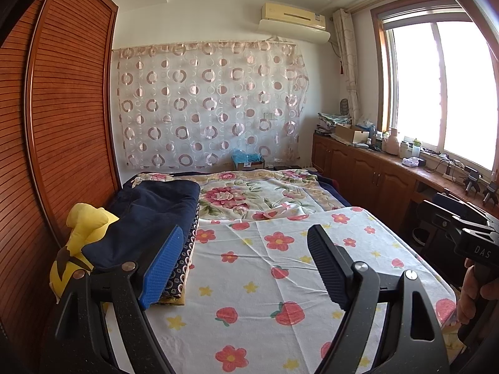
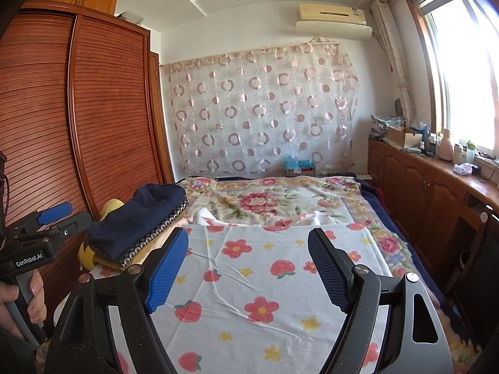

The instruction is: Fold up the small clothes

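A white cloth printed with strawberries and flowers (image 1: 280,268) lies spread flat over the near half of the bed, with light creases; in the right wrist view the cloth (image 2: 265,280) fills the foreground. At the bed's left edge sits a stack of folded clothes (image 1: 149,218), a navy piece on top of a dark patterned one; the same stack (image 2: 140,221) shows in the right wrist view. My left gripper (image 1: 246,230) hovers open above the cloth, nothing between its pads. My right gripper (image 2: 248,233) is open too, likewise above the cloth and holding nothing.
A yellow plush toy (image 1: 84,227) is wedged between the stack and the slatted wooden wardrobe (image 1: 62,124). A floral blanket (image 1: 249,193) covers the far half of the bed. Low wooden cabinets (image 1: 368,171) with clutter run under the window on the right. A hand (image 2: 18,299) grips the left handle.
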A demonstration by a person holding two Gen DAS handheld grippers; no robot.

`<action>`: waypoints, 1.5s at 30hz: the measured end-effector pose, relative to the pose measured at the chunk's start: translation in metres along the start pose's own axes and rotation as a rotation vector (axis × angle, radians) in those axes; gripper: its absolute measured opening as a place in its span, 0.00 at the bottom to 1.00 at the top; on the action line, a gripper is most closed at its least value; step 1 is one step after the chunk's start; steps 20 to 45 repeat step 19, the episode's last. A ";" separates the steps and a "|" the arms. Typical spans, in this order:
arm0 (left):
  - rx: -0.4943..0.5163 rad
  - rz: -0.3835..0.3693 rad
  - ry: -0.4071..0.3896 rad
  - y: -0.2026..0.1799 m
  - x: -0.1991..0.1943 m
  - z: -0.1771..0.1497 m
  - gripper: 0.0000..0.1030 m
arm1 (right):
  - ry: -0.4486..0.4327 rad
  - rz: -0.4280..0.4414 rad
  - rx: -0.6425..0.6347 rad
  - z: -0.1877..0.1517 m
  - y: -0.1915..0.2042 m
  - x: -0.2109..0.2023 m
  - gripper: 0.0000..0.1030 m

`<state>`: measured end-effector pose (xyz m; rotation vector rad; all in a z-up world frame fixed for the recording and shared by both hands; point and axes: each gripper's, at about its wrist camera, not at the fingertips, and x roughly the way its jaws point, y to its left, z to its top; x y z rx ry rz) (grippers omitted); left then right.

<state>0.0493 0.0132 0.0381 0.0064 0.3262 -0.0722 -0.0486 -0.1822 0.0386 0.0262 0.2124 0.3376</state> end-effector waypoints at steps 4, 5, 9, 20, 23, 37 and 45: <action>0.000 0.000 -0.001 0.000 0.000 0.000 0.80 | 0.000 0.002 -0.001 0.000 0.000 0.000 0.78; 0.000 0.000 -0.001 0.000 0.000 0.000 0.80 | 0.000 0.002 -0.001 0.001 -0.001 0.000 0.78; 0.001 0.000 0.000 0.000 0.000 0.000 0.80 | 0.000 0.002 0.000 0.001 -0.001 0.000 0.78; 0.002 0.000 -0.001 0.000 0.001 -0.001 0.80 | 0.001 0.002 -0.001 -0.001 -0.001 0.000 0.78; 0.002 0.000 -0.001 0.000 0.001 -0.001 0.80 | 0.001 0.002 -0.001 -0.001 -0.001 0.000 0.78; 0.002 0.000 -0.001 0.000 0.001 -0.001 0.80 | 0.001 0.002 -0.001 -0.001 -0.001 0.000 0.78; 0.002 0.000 -0.001 0.000 0.001 -0.001 0.80 | 0.001 0.002 -0.001 -0.001 -0.001 0.000 0.78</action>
